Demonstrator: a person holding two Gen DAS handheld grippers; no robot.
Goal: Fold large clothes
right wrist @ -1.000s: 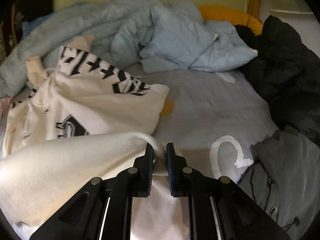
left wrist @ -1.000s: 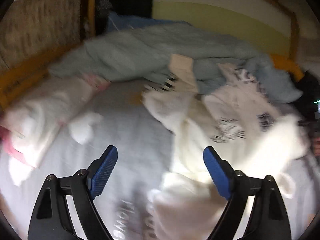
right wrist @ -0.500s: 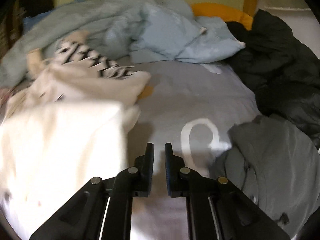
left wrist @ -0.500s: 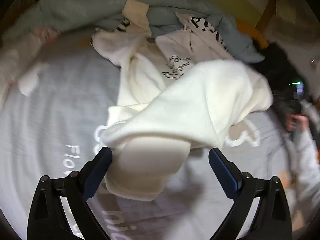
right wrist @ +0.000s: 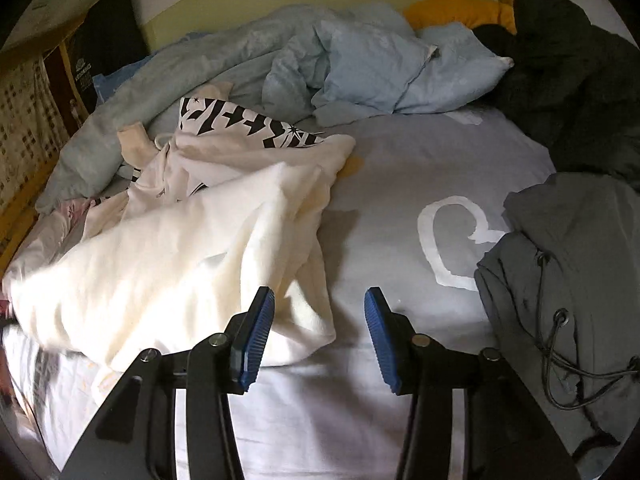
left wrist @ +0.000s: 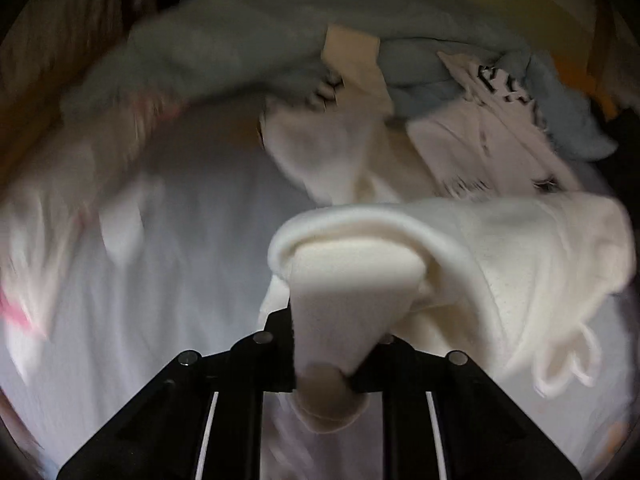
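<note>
A cream sweatshirt lies crumpled on the grey bed sheet, stretching from the left edge toward the middle. In the blurred left wrist view its ribbed cuff sticks up between the jaws of my left gripper, which are closing and pinch the cuff; the rest of the cream sweatshirt trails off to the right. My right gripper hovers over the sheet just right of the sweatshirt's edge. Its jaws are opening and hold nothing; the left fingertip sits over the fabric's hem.
A white printed garment lies behind the sweatshirt. A light blue duvet and pillows are heaped at the back. A grey jacket with cords and a dark coat fill the right side. An orange pillow rests against the headboard.
My left gripper closed from wide open onto the sweatshirt's cuff. My right gripper let go of the sweatshirt, slid right over the bare sheet, and its jaws spread apart.
</note>
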